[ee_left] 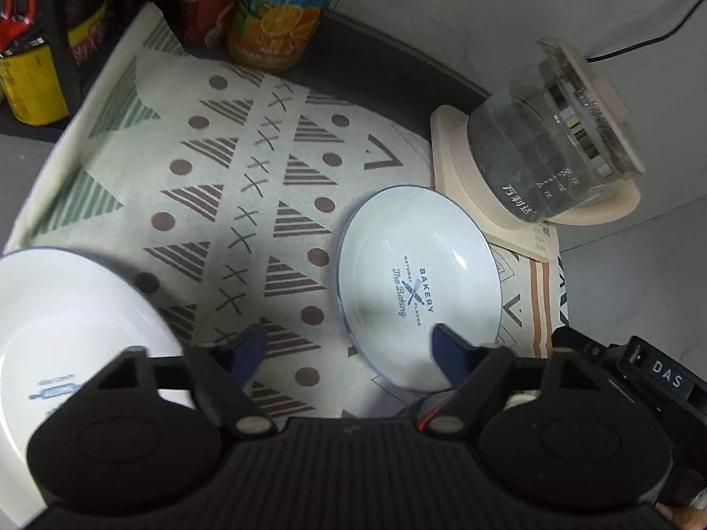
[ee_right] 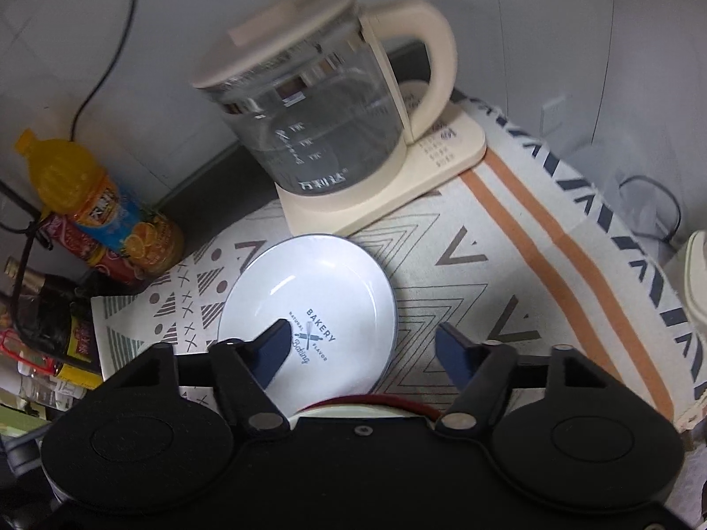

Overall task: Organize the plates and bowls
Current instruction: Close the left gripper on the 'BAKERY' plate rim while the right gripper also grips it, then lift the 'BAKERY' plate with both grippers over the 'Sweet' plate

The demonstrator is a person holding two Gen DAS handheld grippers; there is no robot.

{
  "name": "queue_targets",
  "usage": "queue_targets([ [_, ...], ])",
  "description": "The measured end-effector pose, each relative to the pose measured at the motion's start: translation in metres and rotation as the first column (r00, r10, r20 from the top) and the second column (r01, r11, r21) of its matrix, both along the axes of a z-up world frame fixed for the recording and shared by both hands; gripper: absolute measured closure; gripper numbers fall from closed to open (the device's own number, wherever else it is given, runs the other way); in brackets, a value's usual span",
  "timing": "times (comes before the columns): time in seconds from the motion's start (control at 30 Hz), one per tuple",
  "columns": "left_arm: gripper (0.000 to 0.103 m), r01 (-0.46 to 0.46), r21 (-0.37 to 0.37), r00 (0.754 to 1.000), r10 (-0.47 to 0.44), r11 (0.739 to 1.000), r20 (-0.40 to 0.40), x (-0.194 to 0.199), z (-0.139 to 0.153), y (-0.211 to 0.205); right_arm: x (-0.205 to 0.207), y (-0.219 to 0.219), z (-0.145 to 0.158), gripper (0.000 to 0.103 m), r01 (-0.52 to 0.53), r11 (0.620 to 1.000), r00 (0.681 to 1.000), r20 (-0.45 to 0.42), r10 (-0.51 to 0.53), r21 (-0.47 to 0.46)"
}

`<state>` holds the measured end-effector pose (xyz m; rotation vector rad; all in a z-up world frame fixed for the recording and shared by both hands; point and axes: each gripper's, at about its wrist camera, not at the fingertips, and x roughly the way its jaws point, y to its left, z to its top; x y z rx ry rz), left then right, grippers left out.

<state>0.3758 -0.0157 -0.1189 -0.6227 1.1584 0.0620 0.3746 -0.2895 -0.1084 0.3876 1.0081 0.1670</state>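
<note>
A white plate with a blue rim and "BAKERY" print (ee_left: 420, 282) lies flat on the patterned cloth; it also shows in the right wrist view (ee_right: 318, 304). A second white dish with a blue print (ee_left: 66, 335) sits at the lower left of the left wrist view, partly hidden by the gripper body. My left gripper (ee_left: 349, 349) is open and empty above the cloth, its right finger over the plate's near edge. My right gripper (ee_right: 362, 344) is open and empty, its left finger over the plate and its right finger over the cloth.
A glass kettle on a cream base (ee_right: 318, 132) stands just behind the plate, also in the left wrist view (ee_left: 548, 154). An orange juice bottle (ee_right: 110, 216), a red bottle (ee_left: 212, 0) and dark bottles (ee_right: 48, 309) crowd the far left. A black cable (ee_right: 101, 66) runs along the wall.
</note>
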Motion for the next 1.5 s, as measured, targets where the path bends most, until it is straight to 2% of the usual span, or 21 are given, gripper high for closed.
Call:
queue_targets([
  [0.03,0.037,-0.005,-0.009,1.0,0.005,1.0,-0.009,0.003,-0.004,-0.001,0.005,-0.002,-0.004,0.045,-0.001,1.0,1.0,-0.02,0.001,0.009],
  [0.1,0.048,-0.023,-0.027,0.999,0.022,0.999,-0.031,0.009,-0.013,-0.001,0.016,-0.004,-0.012,0.059,-0.01,1.0,0.998,-0.064,0.011,0.025],
  [0.3,0.064,-0.064,-0.07,0.996,0.06,0.995,-0.071,0.021,-0.036,-0.003,0.044,-0.008,-0.034,0.068,-0.026,0.999,0.988,-0.152,0.03,0.027],
  [0.6,0.078,-0.115,-0.105,0.988,0.103,0.988,-0.115,0.03,-0.059,-0.006,0.077,-0.001,-0.065,0.076,-0.079,0.996,0.959,-0.268,0.09,0.052],
  [0.73,0.08,-0.122,-0.107,0.986,0.108,0.987,-0.128,0.033,-0.064,-0.009,0.085,0.002,-0.072,0.077,-0.088,0.995,0.953,-0.286,0.098,0.048],
  [0.8,0.08,-0.123,-0.108,0.985,0.108,0.987,-0.133,0.034,-0.066,-0.01,0.088,0.003,-0.076,0.083,-0.086,0.994,0.948,-0.302,0.102,0.065],
  [1.03,0.085,-0.117,-0.112,0.985,0.101,0.987,-0.142,0.036,-0.074,-0.012,0.092,0.004,-0.089,0.085,-0.09,0.992,0.93,-0.348,0.114,0.083],
  [1.17,0.091,-0.11,-0.114,0.985,0.093,0.987,-0.146,0.036,-0.075,-0.014,0.091,0.004,-0.089,0.087,-0.096,0.991,0.933,-0.339,0.121,0.088],
  [1.5,0.091,-0.076,-0.077,0.994,0.07,0.994,-0.083,0.033,-0.055,-0.013,0.082,0.003,-0.071,0.096,-0.104,0.987,0.959,-0.252,0.132,0.121],
])
